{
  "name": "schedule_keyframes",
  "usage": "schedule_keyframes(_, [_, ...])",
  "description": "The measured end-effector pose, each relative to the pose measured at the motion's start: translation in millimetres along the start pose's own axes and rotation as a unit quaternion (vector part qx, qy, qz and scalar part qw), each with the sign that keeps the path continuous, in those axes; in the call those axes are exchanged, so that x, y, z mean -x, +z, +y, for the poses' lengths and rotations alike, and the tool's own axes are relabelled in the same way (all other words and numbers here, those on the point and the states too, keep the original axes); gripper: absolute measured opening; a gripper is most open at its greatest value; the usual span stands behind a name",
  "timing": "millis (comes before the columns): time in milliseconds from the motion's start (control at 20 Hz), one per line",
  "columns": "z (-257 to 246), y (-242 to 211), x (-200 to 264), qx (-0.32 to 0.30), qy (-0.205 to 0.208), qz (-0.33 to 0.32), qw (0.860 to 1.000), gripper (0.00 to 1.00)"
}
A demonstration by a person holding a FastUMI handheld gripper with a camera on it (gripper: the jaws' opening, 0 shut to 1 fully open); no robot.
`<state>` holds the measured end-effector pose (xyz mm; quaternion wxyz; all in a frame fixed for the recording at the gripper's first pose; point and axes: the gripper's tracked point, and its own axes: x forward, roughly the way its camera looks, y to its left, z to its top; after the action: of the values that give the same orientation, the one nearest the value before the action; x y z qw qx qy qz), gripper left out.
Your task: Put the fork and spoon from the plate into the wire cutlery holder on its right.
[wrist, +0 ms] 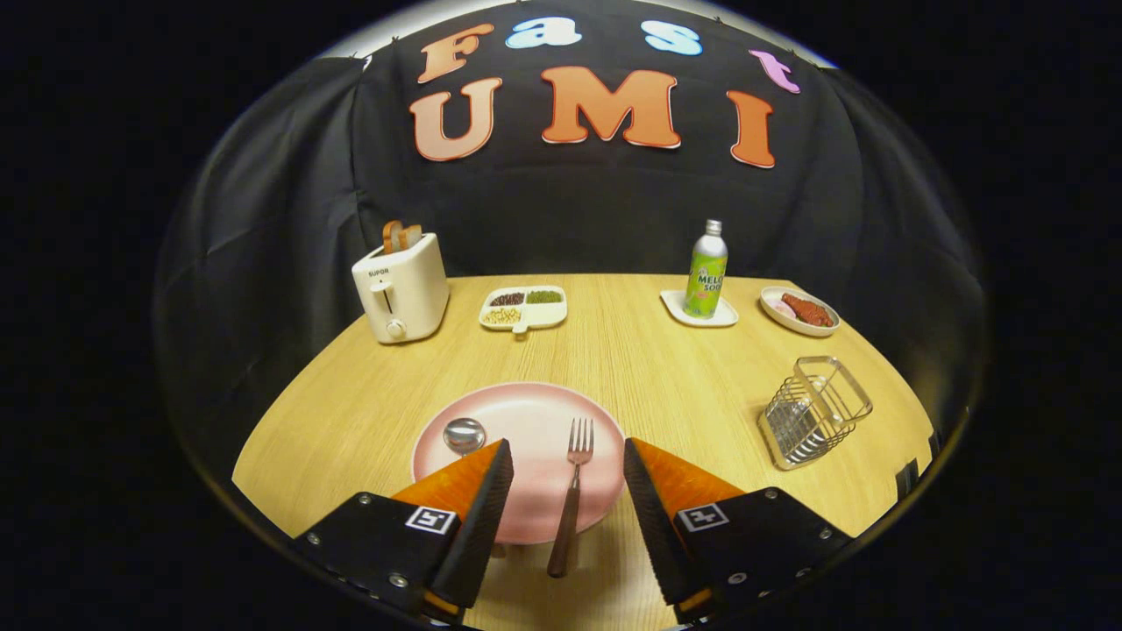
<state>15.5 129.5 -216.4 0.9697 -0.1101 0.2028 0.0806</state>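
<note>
Here, gripper (568,456) low over the near bench (666,368), jaws spread wide and empty, fork (571,491) on plate (526,416) between them, spoon (464,435) left, holder (813,412) far right.

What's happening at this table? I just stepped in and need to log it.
A hand-held claw hangs open over a pink plate, holding nothing. The fork lies between its fingers, handle sticking off the plate's near edge. The spoon rests on the plate beside the left finger. The wire holder stands on the table to the right of the plate, with no cutlery in it.
</note>
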Motion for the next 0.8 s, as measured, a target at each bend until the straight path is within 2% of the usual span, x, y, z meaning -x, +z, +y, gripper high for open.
schedule_keyframes(250, [4.3,-28.8,-18.9,0.021,-0.006,0.040,0.999,0.58])
schedule_keyframes(550, [3.3,-52.1,-35.3,0.010,-0.017,0.082,0.996,0.47])
schedule_keyframes(800, [3.7,-55.1,-42.4,0.014,-0.023,0.095,0.995,0.45])
